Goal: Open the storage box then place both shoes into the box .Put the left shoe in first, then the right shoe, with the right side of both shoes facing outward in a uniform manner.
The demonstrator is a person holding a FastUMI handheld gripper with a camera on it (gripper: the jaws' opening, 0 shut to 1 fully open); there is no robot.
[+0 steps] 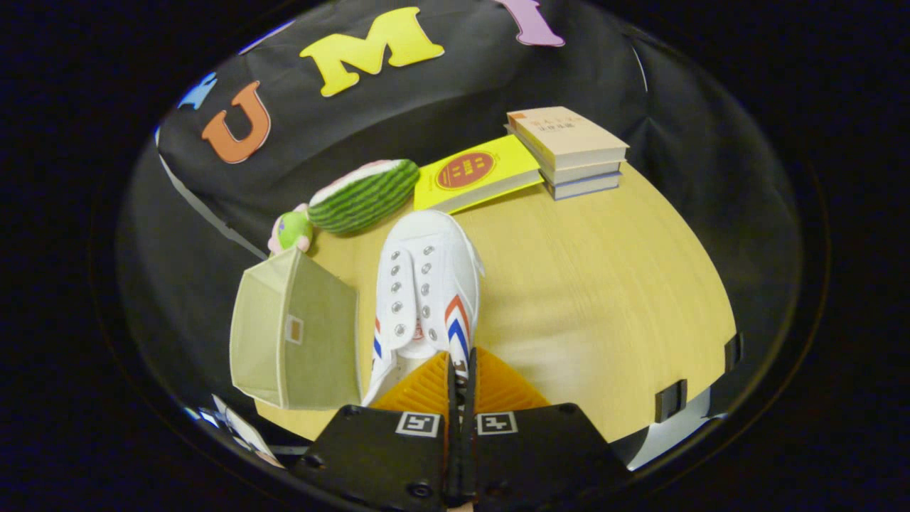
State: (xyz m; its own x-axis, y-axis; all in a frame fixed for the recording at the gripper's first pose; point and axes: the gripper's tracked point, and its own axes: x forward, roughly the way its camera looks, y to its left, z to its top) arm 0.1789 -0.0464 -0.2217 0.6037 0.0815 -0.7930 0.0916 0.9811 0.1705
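One white shoe (424, 284) extends toe-forward from the gripper (461, 373), whose fingers pinch its heel collar (pads nearly together), storage box (295, 341) just beside its left.

You've got a light wood table (604, 284) carrying a white shoe (425, 284), with the beige storage box (298, 341) just beside it. Beyond them lie a watermelon plush (366, 195), a yellow book (476, 174) and a book stack (572, 153).

Shoe (425, 284) heel hidden behind the tool (461, 370) fingers, storage box (295, 341) interior unseen, book covers unreadable
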